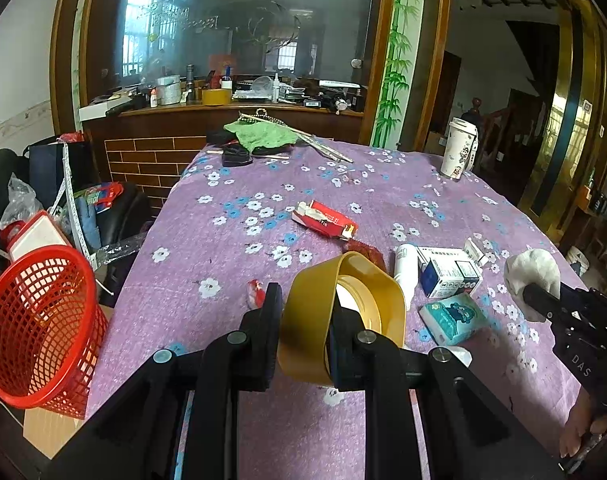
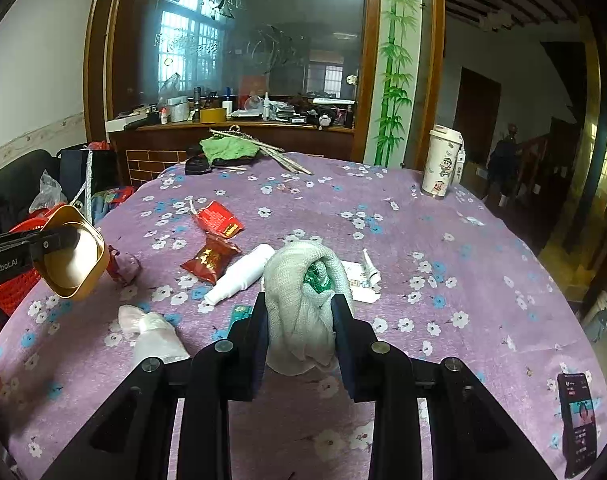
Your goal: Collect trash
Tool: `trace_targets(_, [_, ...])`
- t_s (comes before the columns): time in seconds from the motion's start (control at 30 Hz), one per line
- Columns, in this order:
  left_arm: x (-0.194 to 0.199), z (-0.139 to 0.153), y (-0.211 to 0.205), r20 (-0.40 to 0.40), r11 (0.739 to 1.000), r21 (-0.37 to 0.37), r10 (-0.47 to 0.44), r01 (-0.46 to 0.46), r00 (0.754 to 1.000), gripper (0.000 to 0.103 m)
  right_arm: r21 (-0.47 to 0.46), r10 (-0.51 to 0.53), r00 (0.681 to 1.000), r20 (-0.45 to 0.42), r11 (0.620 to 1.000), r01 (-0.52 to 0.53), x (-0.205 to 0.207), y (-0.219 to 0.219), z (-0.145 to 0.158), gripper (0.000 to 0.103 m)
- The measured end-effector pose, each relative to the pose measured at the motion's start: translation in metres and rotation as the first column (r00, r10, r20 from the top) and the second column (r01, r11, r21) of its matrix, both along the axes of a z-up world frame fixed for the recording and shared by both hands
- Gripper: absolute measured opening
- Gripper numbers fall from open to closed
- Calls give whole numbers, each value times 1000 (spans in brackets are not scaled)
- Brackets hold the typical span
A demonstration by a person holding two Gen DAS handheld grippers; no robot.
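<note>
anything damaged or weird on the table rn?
Yes. The yellow tape roll in the left gripper is squashed from round to a rounded square. The red carton lies torn open on the purple tablecloth, and a white bottle lies tipped on its side.

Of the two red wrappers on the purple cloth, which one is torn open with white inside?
The flat red packet, farther up the table. White shows at its ripped end, while the dark red crumpled wrapper beside the white bottle looks closed.

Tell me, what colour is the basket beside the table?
The basket is red, with a mesh of small holes. It shows best in the left wrist view.
</note>
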State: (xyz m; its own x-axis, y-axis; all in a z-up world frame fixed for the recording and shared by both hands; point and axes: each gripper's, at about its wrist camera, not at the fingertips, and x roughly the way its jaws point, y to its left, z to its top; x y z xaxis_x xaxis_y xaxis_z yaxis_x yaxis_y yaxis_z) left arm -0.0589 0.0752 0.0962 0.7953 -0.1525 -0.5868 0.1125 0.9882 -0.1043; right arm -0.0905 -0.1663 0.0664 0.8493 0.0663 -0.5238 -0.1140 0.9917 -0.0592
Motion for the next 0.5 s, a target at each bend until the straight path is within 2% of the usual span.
trace_targets(0.37, [-10, 2, 17, -5, 999, -15, 31, -31, 1000, 19, -12, 34, 999, -12, 999, -34, -4, 17, -2, 32])
trace_targets(0.5, [-14, 2, 23, -6, 999, -23, 42, -43, 999, 19, 16, 59, 998, -25, 998, -58, -4, 21, -2, 32])
